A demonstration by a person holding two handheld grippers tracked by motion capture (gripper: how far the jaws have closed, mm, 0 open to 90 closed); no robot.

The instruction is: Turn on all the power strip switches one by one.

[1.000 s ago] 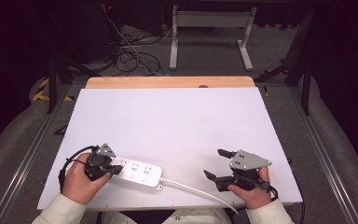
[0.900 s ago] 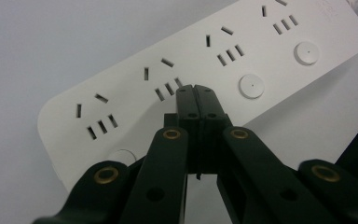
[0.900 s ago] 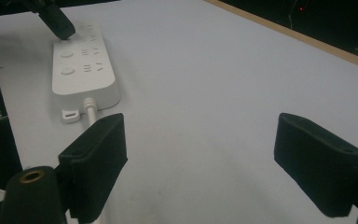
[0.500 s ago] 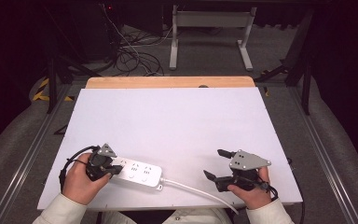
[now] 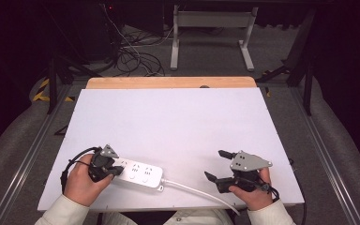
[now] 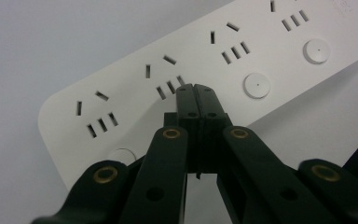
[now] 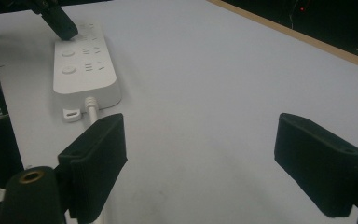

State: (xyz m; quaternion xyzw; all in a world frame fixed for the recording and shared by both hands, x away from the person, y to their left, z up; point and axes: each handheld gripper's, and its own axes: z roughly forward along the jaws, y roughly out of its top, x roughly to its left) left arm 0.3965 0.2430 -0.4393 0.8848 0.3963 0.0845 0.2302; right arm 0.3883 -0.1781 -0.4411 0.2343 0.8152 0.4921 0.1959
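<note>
Left gripper view puts our left gripper [image 6: 196, 89] right on the job: its two black jaws are pressed together with nothing between them, and the joined tip rests on or just above the face of the white power strip [image 6: 205, 74], beside a group of socket slots and near one of the round switch buttons [image 6: 256, 85]. We judge that we are pressing or poking at the strip, perhaps working its switches; whether any button has been pushed in we cannot tell, so most of the work seems open.

From the high view, the left gripper [image 5: 114, 171] sits at the strip's left end, our left hand [image 5: 82, 180] curled round it low over the white table [image 5: 178, 117]. The power strip [image 5: 138, 173] lies near the table's front edge, its cable [image 5: 192, 190] running right and off the edge. Our right gripper [image 5: 218, 165] waits well apart to the right, jaws spread wide and empty, pointing left toward the strip.
</note>
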